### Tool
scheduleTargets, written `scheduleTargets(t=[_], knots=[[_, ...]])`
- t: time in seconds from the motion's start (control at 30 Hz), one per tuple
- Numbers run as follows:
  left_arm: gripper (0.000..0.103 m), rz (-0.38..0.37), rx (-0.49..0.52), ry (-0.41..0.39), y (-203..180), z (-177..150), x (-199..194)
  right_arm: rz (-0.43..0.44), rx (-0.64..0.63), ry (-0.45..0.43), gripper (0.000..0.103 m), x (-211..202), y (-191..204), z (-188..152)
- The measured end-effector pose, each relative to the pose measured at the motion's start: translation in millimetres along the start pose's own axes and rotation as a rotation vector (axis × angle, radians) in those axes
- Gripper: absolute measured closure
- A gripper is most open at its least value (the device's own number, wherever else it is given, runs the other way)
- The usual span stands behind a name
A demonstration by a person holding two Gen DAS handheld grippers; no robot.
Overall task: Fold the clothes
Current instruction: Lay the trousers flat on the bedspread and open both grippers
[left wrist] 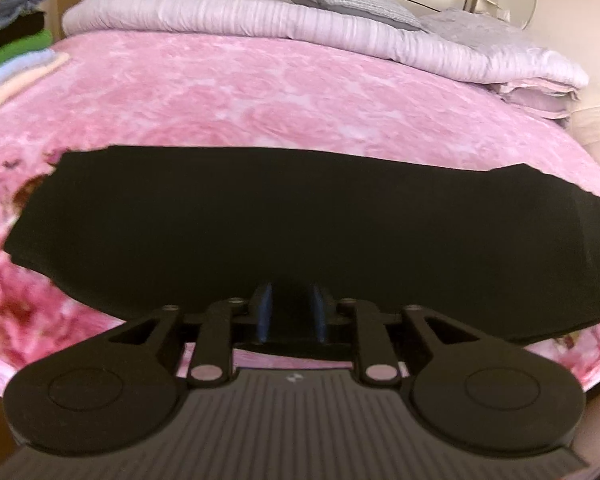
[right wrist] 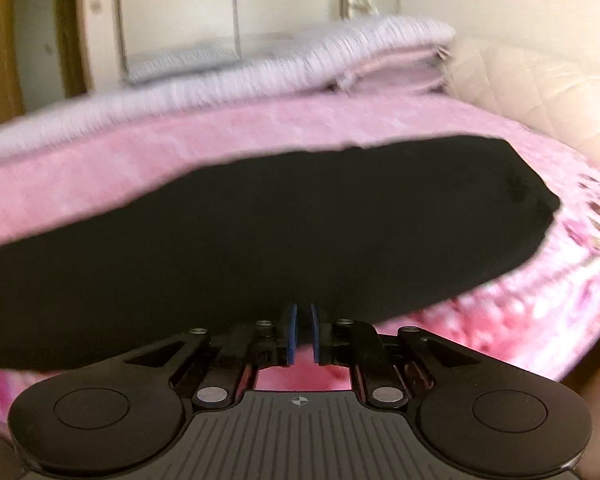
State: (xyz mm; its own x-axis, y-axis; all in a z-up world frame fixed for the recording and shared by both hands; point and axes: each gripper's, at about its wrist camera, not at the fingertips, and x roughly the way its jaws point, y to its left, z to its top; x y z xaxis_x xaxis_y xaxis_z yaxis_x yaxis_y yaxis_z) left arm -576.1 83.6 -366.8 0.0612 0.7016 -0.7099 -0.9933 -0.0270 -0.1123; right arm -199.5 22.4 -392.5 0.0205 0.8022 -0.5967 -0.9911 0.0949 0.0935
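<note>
The folded black garment (left wrist: 284,224) lies flat on the pink plush blanket (left wrist: 260,92) covering the bed, its long axis running left to right, directly ahead of both grippers. Behind it, along the far side of the bed, lies the rolled pale lilac quilt (left wrist: 228,20) with the grey pillow (left wrist: 352,4) on top. A stack of folded clothes (left wrist: 16,52) sits at the far left edge.
</note>
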Motion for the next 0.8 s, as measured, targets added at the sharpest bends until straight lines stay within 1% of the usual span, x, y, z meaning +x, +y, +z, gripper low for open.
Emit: scheduleTargets(t=[0.03, 0.13, 0.2, 0.3, 0.43, 0.53, 0.8], knots=[[0.079, 0.009, 0.002, 0.005, -0.8, -1.4, 0.2, 0.015, 0.002, -0.005, 0.089, 0.8, 3.8, 0.0], [0.078, 0.037, 0.012, 0.014, -3.6, -6.6, -1.8, -0.009, -0.041, 0.063, 0.088, 17.4, 10.1, -11.4], [0.077, 0.056, 0.029, 0.010, -6.3, -10.7, -7.7, -0.040, -0.070, 0.075, 0.088, 13.4, 22.6, -7.7], [0.077, 0.079, 0.040, 0.016, -9.0, -13.7, -18.8, -0.055, -0.043, 0.119, 0.087, 12.0, 27.5, -5.9], [0.076, 0.104, 0.051, 0.007, -11.6, -14.4, -37.9, -0.048, 0.000, 0.123, 0.087, -1.3, 24.1, -6.5], [0.076, 0.105, 0.047, -0.009, -10.9, -13.7, -52.5, -0.063, -0.006, 0.120, 0.087, -11.7, 27.8, -1.5], [0.073, 0.101, 0.040, -0.072, -10.8, -15.4, -96.3, -0.060, -0.037, 0.030, 0.085, -50.8, 43.6, 21.5]])
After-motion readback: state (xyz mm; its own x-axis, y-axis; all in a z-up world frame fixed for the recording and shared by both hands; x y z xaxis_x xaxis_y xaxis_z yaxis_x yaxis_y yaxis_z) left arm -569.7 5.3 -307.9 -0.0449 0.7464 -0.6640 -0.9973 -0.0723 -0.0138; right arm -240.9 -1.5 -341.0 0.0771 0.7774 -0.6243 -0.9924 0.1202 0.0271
